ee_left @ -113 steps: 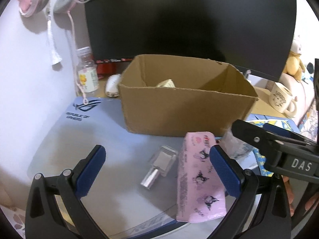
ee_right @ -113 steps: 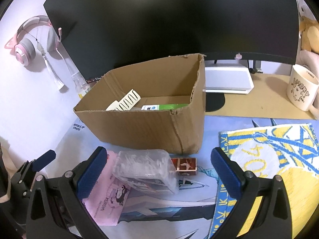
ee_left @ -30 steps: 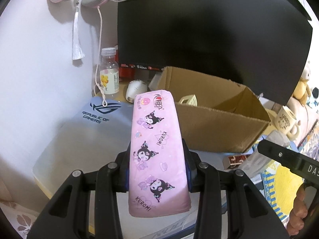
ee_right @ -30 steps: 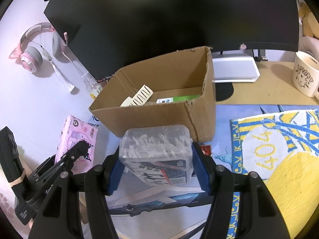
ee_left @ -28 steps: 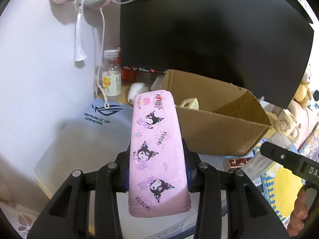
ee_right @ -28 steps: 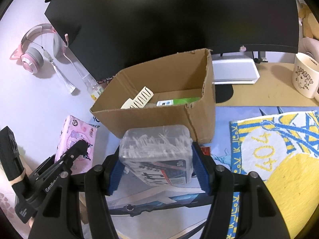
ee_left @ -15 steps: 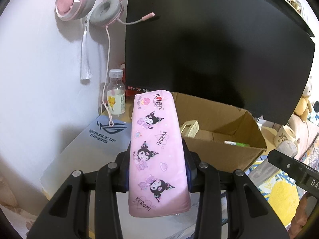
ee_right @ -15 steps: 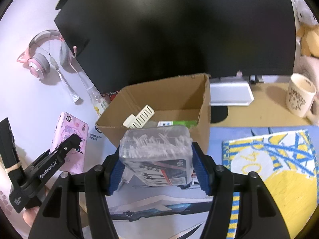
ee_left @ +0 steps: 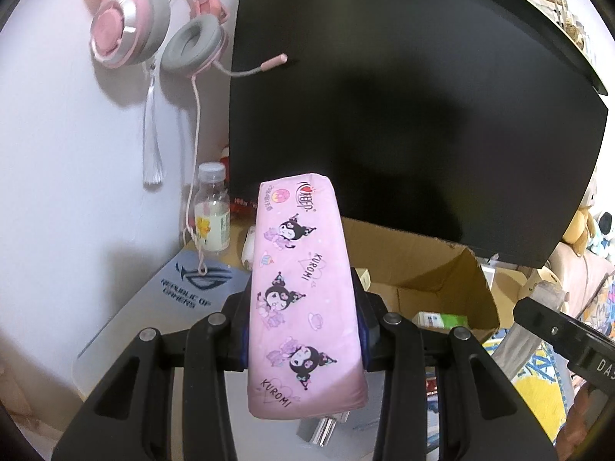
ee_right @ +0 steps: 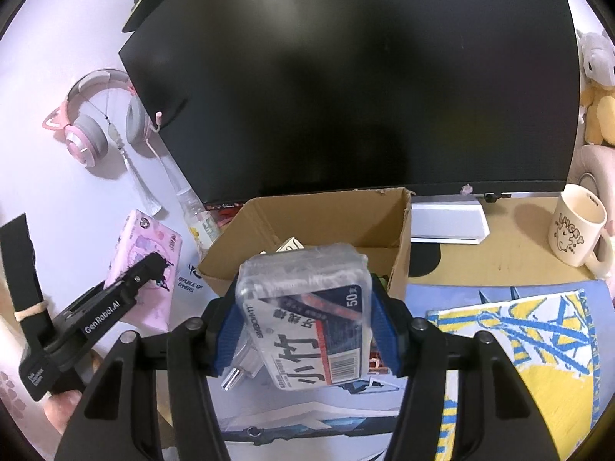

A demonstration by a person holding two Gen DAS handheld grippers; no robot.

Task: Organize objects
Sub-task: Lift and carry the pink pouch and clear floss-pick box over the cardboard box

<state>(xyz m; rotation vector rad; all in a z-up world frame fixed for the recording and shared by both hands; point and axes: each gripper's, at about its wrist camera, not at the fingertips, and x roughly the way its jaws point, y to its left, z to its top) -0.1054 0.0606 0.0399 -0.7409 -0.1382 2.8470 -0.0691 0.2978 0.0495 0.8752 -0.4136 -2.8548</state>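
Note:
My left gripper (ee_left: 303,330) is shut on a pink Kuromi tissue pack (ee_left: 303,292) and holds it in the air, left of and in front of the open cardboard box (ee_left: 442,269). My right gripper (ee_right: 307,326) is shut on a clear plastic box of toothpicks (ee_right: 307,307), held above the desk in front of the cardboard box (ee_right: 326,215). The tissue pack (ee_right: 150,265) and left gripper (ee_right: 115,307) show at the left of the right wrist view. The box holds a green-and-white carton (ee_left: 442,320) and a pale comb-like item (ee_right: 290,245).
A big black monitor (ee_right: 365,77) stands behind the box. Pink headphones (ee_left: 153,34) hang on the wall at left, above a small bottle (ee_left: 211,215). A glass bottle (ee_right: 240,370) lies on the mouse mat below my right gripper. A mug (ee_right: 576,226) and yellow-blue towel (ee_right: 538,345) are at right.
Both grippers closed on their objects and lifted them from the mat. Over the last second both have risen higher and now look down into the box.

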